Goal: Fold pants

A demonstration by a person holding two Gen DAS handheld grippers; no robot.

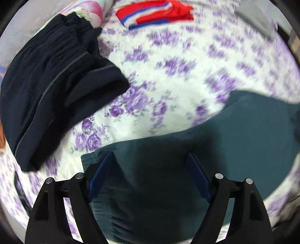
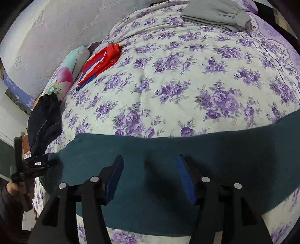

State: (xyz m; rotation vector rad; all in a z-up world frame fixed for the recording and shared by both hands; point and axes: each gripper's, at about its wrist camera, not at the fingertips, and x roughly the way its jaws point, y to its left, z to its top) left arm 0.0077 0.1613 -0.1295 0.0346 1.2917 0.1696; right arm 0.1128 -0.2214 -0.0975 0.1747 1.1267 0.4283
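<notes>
Both grippers, left point(image 1: 149, 175) and right point(image 2: 150, 177), hover released, jaws spread above soft teal pants point(image 2: 168, 150). Pants lie flat, a long band across the near floral quilt point(image 2: 168, 75).

A bed point(image 2: 168, 78) covered in a white spread printed with purple flowers carries four garments: teal pants point(image 2: 168, 150) laid flat across the near edge, a dark navy pair point(image 2: 45, 120) folded at the left, a red, white and blue piece point(image 2: 101, 63) beside a floral pillow point(image 2: 65, 75), and folded grey pants point(image 2: 215, 15) at the far end.
</notes>
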